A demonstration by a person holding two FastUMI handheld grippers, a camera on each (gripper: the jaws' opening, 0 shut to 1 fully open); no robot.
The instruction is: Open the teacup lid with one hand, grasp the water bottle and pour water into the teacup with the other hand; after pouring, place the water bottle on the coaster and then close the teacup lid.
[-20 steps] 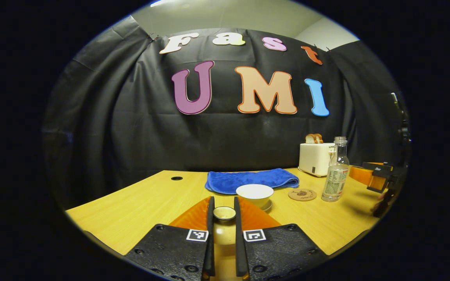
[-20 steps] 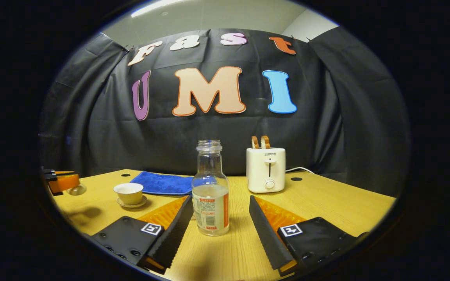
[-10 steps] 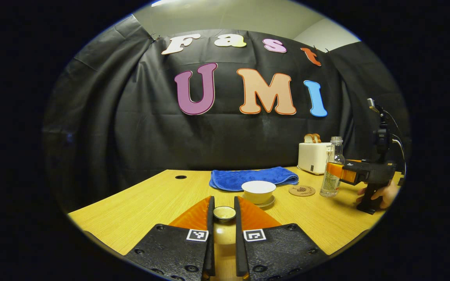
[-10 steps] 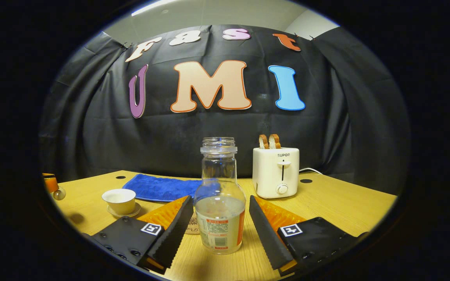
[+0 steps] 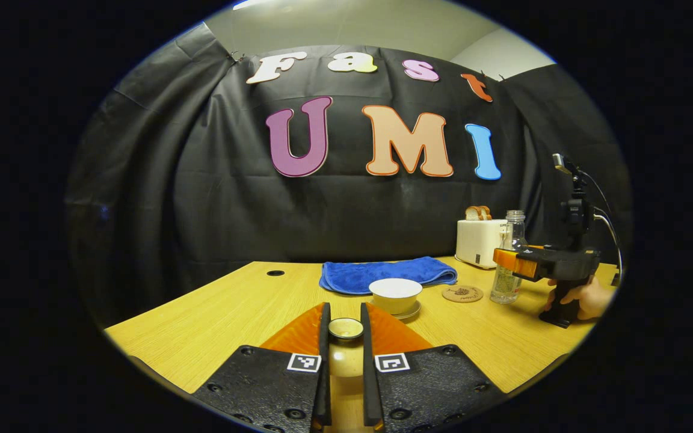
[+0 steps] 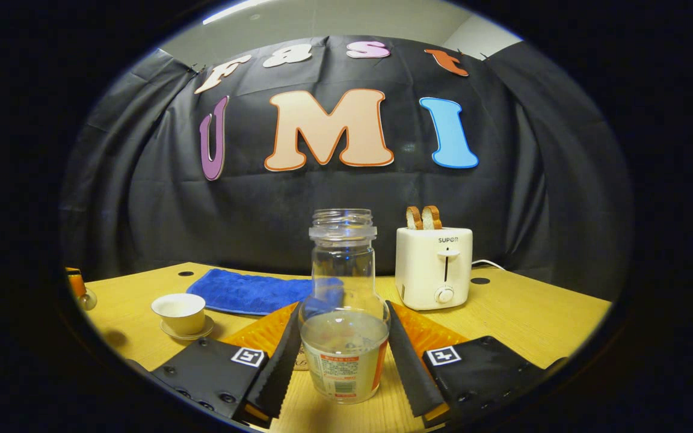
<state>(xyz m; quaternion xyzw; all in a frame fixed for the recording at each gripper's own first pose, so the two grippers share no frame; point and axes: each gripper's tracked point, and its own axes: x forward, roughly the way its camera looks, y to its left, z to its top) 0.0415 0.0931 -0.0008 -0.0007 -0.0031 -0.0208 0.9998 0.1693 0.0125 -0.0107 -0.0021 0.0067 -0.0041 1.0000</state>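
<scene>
1. In the left gripper view the left gripper (image 5: 344,361) has its fingers drawn close on the small round teacup lid (image 5: 346,328), which sits pinched between them above the bench (image 5: 214,325); the lid's underside is hidden.
2. The open teacup (image 5: 395,293) stands on its saucer near the middle of the bench, just in front of the folded blue towel (image 5: 386,274). What is in the cup cannot be made out.
3. The round coaster (image 5: 462,293) lies bare, between the teacup and the water bottle (image 6: 344,313).
4. In the right gripper view the right gripper (image 6: 341,355) has its fingers narrowed around the bottle's lower body, touching or almost touching both sides; firm pressing cannot be told.
5. The bottle stands upright, uncapped, partly filled, towards the bench's right edge; the fingers cover its sides.
6. A white toaster (image 6: 434,266) with two bread slices stands by the back edge.
7. A hand (image 5: 584,297) holding the right gripper is partly cut off.
</scene>
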